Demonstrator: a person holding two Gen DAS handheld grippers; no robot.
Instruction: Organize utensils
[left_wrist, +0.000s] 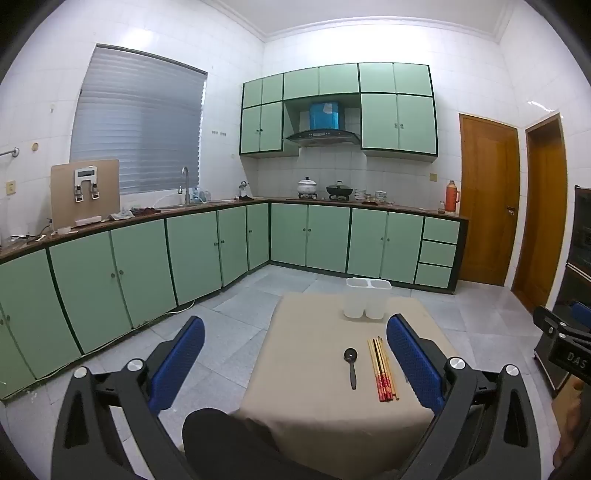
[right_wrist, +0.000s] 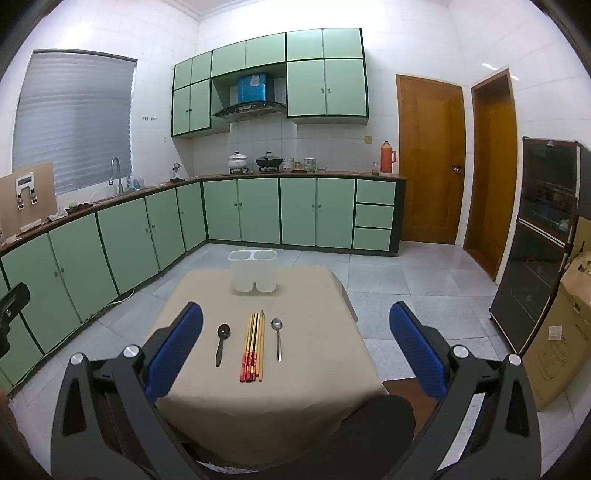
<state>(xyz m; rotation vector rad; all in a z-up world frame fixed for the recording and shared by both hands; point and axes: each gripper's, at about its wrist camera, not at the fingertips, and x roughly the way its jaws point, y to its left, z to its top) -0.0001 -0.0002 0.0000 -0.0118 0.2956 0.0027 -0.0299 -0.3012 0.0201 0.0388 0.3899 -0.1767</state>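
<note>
Lying in a row on a beige cloth-covered table (right_wrist: 317, 369), left to right in the right wrist view: black spoon (right_wrist: 222, 343) with a round bowl, bundle of slim wooden chopsticks (right_wrist: 253, 347) with red-patterned ends, shiny metal spoon (right_wrist: 277, 338). Behind them, upper centre of the table: white plastic holder (right_wrist: 253, 271), two compartments, upright, well apart from the utensils. Around: pale grey floor tiles, green cabinets along the left and back, white wall tiles, shuttered window upper left, wooden doors right.

Left gripper (left_wrist: 295, 363): blue textured pads spread wide, nothing between them but air; black spoon (left_wrist: 351, 365) and chopsticks (left_wrist: 382, 369) showing right of centre between the pads, holder (left_wrist: 367, 299) above them in the frame.

Right gripper (right_wrist: 295, 356): also spread wide, clamped on nothing, all three utensils framed between its pads, lower centre.
</note>
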